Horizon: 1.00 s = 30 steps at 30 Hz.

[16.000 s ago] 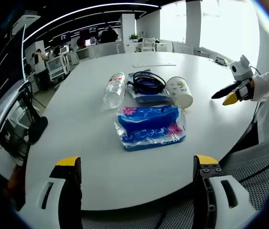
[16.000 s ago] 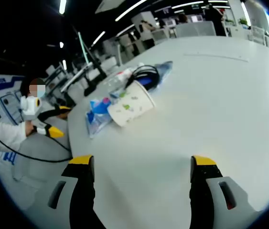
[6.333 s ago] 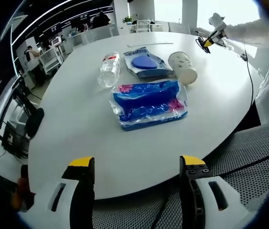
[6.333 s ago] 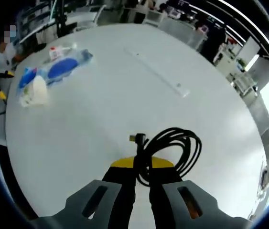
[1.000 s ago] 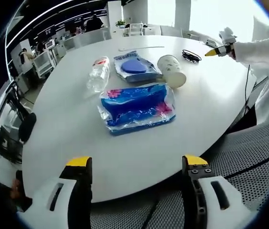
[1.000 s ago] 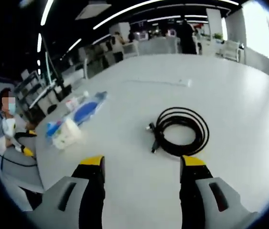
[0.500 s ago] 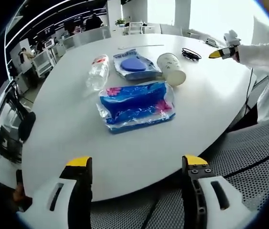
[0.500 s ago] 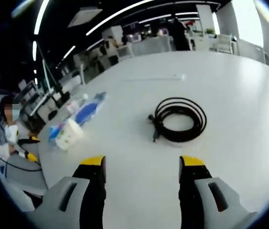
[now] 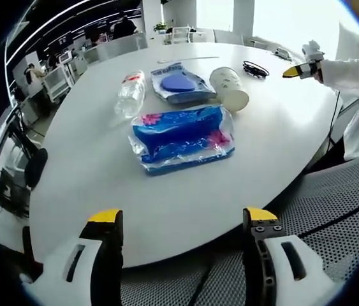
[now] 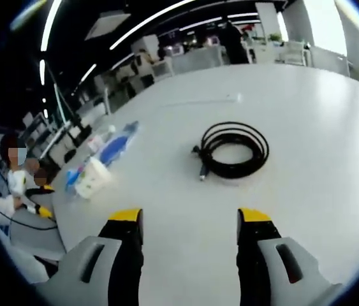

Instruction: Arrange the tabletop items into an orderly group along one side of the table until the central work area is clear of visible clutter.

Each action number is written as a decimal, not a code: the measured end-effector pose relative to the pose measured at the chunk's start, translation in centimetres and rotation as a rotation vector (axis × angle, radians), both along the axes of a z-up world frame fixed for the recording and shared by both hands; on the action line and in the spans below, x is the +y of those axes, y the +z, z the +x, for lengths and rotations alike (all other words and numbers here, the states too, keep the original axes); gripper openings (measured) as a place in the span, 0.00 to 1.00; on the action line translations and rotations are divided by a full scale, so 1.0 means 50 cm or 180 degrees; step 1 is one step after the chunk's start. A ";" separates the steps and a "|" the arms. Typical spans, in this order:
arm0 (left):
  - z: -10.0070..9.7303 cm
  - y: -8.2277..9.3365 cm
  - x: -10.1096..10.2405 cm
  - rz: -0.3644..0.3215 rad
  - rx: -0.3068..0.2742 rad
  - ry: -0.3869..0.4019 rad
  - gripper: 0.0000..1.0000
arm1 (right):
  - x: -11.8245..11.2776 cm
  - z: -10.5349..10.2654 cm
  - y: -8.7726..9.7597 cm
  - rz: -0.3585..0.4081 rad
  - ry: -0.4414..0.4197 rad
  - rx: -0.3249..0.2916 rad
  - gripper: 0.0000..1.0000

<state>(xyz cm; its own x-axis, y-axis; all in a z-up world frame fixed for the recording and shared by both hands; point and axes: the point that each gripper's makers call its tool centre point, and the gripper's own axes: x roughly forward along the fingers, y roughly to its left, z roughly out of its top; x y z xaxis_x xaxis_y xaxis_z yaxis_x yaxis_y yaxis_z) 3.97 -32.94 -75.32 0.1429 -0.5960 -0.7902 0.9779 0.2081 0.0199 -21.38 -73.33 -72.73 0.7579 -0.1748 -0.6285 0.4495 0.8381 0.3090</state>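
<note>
Now coiled cable (image 10: 233, 151) flat, plug end toward jaws.

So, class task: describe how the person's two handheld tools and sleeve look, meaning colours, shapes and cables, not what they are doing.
The left tool has two black jaws with yellow tips set in pale grey, slotted housings. The right tool is built the same way: black jaws, yellow tips, grey slotted shells. In the left gripper view the right tool shows a yellow tip and a white body, held in a long white sleeve, with a thin black cable hanging below.

Dim open office (image 10: 185, 51), ceiling light strips (image 10: 153, 16), bright windows (image 9: 262, 16).
</note>
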 end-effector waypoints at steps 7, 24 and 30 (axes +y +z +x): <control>0.001 0.003 -0.001 -0.0027 0.0018 0.0033 0.78 | 0.021 0.014 0.016 0.0047 -0.0043 -0.0124 0.57; 0.000 0.029 -0.017 -0.0237 0.0131 0.0199 0.78 | 0.158 0.070 0.040 0.0395 -0.0255 -0.0533 0.57; -0.010 0.030 -0.020 -0.0234 0.0179 0.0156 0.77 | 0.215 0.074 0.034 0.0594 -0.0227 -0.0550 0.56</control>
<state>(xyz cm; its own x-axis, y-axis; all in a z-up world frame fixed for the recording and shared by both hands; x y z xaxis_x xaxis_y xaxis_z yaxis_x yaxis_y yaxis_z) 3.48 -33.95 -73.80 0.1301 -0.6460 -0.7522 0.9657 0.2546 -0.0517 -17.68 -62.57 -71.03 0.8468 -0.1247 -0.5171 0.4324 0.7276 0.5326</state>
